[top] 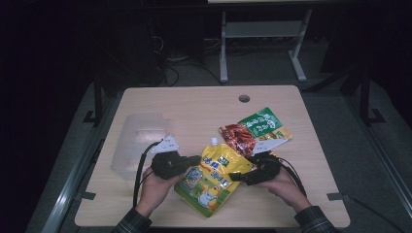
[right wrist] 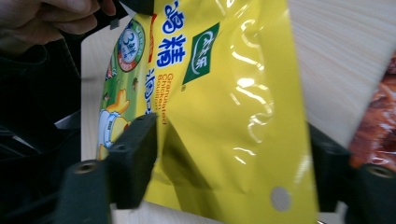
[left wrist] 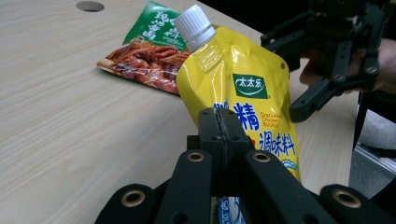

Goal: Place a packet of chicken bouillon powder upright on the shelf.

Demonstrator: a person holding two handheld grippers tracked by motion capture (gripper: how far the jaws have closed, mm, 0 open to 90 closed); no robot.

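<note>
Left fingers (left wrist: 220,126) clamp yellow spout pouch (left wrist: 243,88) | right fingers (right wrist: 233,158) parted | white cap

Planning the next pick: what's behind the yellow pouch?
Behind the yellow pouch, a red-and-green snack packet lies flat on the table. Its near right corner is hidden by the pouch.

Room dim, lit mostly over the light wood-grain table (top: 194,104), w/ a round cable hole (top: 244,98) near its far edge. Grey floor (top: 262,65) beyond. White metal desk frame (top: 224,43) at back, black cables (top: 170,60) bunched on floor beside it. Dark stands (top: 97,97) flank table l & r.
</note>
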